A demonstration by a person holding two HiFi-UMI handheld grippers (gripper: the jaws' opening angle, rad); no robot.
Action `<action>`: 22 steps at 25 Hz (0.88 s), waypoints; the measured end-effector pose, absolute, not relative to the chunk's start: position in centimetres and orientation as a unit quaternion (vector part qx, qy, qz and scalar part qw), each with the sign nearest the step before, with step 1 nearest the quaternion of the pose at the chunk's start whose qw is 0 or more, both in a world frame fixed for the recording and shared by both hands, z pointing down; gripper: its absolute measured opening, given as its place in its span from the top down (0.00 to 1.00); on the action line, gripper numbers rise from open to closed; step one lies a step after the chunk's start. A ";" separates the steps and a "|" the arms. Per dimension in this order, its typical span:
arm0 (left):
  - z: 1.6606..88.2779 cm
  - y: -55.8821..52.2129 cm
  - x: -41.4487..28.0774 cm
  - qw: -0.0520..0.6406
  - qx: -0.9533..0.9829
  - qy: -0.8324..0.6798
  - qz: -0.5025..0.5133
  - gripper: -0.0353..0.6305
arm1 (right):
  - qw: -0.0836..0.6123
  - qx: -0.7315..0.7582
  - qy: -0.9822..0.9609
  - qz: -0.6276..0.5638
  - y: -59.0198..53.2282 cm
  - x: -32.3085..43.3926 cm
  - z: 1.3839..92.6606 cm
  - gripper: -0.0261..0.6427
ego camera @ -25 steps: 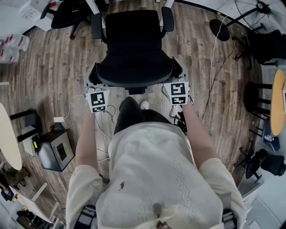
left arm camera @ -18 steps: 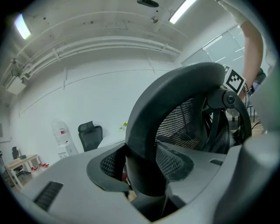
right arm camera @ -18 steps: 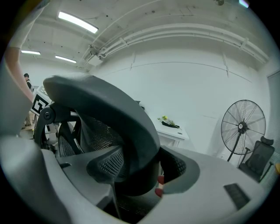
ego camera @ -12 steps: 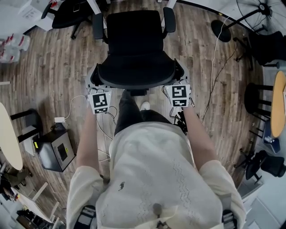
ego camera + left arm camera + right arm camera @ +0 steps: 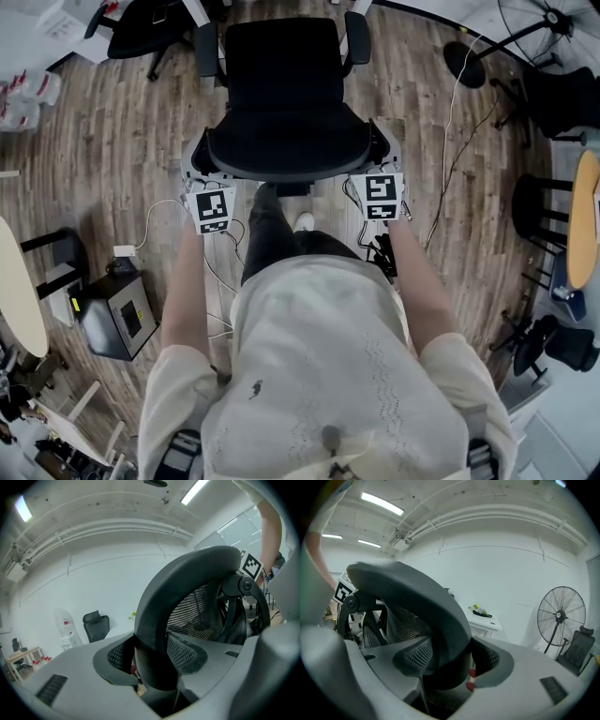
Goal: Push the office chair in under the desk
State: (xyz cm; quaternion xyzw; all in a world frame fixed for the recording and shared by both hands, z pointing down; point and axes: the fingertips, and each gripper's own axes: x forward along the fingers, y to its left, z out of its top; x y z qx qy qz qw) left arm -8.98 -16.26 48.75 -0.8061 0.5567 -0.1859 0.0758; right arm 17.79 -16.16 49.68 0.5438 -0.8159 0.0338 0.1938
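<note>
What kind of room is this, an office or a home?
Most likely an office or lab workspace. An office chair faces a white desk, another chair stands by the wall, and a pedestal fan is in one corner.

both arms reach forward and down, roughly parallel, the left forearm [image 5: 185, 291] and right forearm [image 5: 412, 281] bare below pale sleeves. the left tool [image 5: 200, 176] and right tool [image 5: 382, 169] point ahead, tipped slightly downward, marker cubes facing up. each tool's jaws stand wide, with the back rim of the office chair [image 5: 281, 94] filling the gap and both pads against it.
</note>
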 end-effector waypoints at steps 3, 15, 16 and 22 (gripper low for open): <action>48.8 -16.9 -9.1 0.077 -0.805 0.559 -0.186 0.59 | 0.193 0.541 -0.818 0.035 -17.0 17.7 49.7 0.56; 48.8 -20.0 -8.7 0.070 -0.805 0.559 -0.186 0.59 | 0.196 0.537 -0.820 0.033 -20.4 18.1 49.8 0.56; 48.8 -20.3 -8.7 0.070 -0.806 0.558 -0.186 0.59 | 0.197 0.539 -0.819 0.031 -20.8 18.1 49.7 0.56; 48.8 -21.9 -9.3 0.071 -0.807 0.556 -0.187 0.59 | 0.196 0.544 -0.815 0.033 -22.2 17.5 49.8 0.56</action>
